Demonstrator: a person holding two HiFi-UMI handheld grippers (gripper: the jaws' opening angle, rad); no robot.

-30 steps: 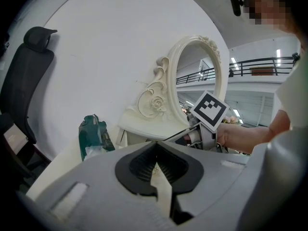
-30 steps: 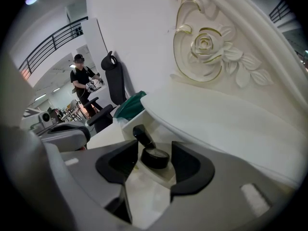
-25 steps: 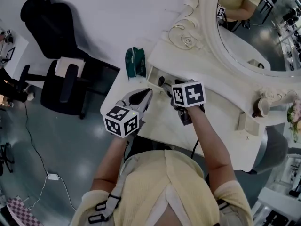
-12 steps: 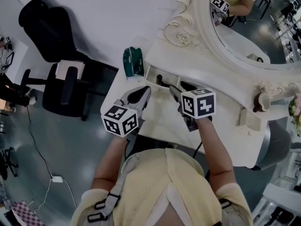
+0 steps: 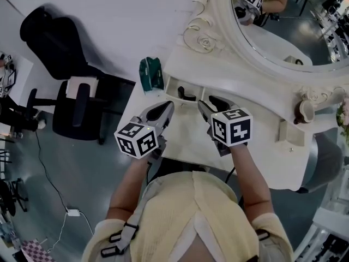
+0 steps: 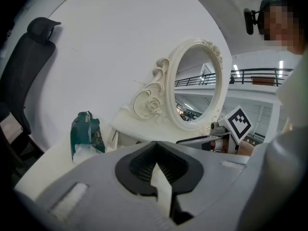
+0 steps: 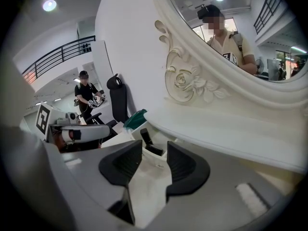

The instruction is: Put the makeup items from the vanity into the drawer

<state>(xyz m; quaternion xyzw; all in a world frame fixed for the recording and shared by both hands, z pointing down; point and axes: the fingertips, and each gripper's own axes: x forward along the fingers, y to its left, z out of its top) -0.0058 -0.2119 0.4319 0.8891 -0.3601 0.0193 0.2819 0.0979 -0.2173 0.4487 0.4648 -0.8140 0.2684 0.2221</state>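
Off to the left of the left gripper [image 5: 162,111], a black office chair [image 5: 60,48] sits on the glossy grey floor [image 5: 82,168], backed up to the white wall [image 5: 125,21]. Up and left of the right gripper [image 7: 149,162], a ceiling light [image 7: 49,5] glows over a railed balcony [image 7: 62,52].

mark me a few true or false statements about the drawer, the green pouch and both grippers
1. The drawer is open with a dark item inside. True.
2. The right gripper is clamped on a makeup item. False: its jaws stand apart with nothing between them, though they have just been closing.
3. The green pouch lies inside the drawer. False: it stands on the vanity top, outside the drawer and beside it.
4. The left gripper has its jaws together and holds nothing. True.
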